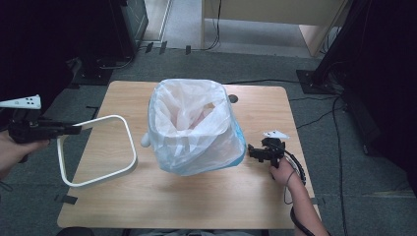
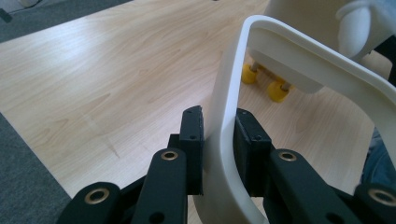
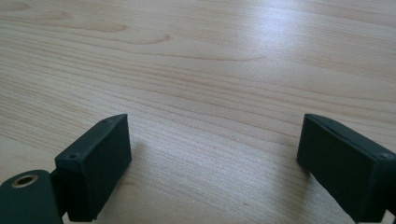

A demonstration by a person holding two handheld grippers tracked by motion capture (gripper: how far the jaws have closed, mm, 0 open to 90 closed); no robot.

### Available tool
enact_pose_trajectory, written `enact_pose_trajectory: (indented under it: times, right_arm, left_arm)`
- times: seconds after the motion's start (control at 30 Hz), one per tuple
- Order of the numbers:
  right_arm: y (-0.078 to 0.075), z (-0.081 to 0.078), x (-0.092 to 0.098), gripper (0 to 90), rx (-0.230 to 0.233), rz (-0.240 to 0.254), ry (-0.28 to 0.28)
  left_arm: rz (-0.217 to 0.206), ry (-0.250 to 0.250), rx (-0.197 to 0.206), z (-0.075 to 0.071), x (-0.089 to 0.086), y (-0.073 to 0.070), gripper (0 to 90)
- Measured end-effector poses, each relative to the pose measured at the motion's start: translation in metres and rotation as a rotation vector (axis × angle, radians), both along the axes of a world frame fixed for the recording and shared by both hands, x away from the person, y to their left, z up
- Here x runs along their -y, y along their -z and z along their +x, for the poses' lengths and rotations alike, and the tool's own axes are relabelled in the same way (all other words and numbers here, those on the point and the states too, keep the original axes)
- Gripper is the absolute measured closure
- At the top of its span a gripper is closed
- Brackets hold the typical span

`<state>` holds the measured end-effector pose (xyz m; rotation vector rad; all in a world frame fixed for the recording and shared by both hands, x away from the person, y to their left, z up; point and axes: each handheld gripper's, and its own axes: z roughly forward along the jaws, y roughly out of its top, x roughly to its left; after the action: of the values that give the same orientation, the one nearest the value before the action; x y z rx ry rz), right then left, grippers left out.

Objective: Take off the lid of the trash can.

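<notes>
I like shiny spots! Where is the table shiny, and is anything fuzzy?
Right gripper view: pale glare on the table. Left gripper view: white frame sharp at the left claw, softer farther off. High view: dark corners, slightly blurry bag.

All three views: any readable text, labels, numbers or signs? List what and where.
No readable text, brand or number.
Grey plate on the left claw: a few dark dots, markers, not letters.
Grey plate on the right claw: dark dots too, too small to read.
White ring, bag, bin, table: blank.
</notes>
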<state>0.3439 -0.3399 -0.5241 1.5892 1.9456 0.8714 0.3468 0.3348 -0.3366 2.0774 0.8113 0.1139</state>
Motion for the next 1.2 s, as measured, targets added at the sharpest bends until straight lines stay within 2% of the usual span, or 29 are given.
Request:
enact_pose_trajectory:
  times: [0.17, 0.27, 0.37, 0.63, 0.77, 1.07, 1.2]
  right_arm:
    - [0.000, 0.000, 0.000, 9.7, 0.000, 0.001, 0.000]
    - [0.000, 0.000, 0.000, 9.7, 0.000, 0.000, 0.000]
    - [0.000, 0.000, 0.000, 9.7, 0.001, 0.000, 0.000]
    - [0.000, 0.000, 0.000, 9.7, 0.000, 0.000, 0.000]
    - [0.000, 0.000, 0.000, 9.7, 0.001, 0.001, 0.000]
    - [0.000, 0.000, 0.000, 9.7, 0.001, 0.001, 0.000]
    - [0.000, 0.000, 0.000, 9.7, 0.000, 0.000, 0.000]
  left_arm:
    - [0.002, 0.002, 0.005, -0.001, 0.001, 0.019, 75.4]
    - [0.007, 0.011, -0.009, 0.002, 0.007, 0.030, 75.5]
    - [0.008, 0.024, -0.006, 0.005, 0.014, 0.042, 75.3]
    - [-0.012, 0.052, -0.024, 0.015, 0.036, 0.061, 75.2]
    - [-0.015, 0.066, -0.019, 0.022, 0.047, 0.071, 75.2]
    - [-0.018, 0.074, -0.011, 0.034, 0.066, 0.097, 75.1]
    - [-0.023, 0.077, -0.021, 0.037, 0.072, 0.107, 75.0]
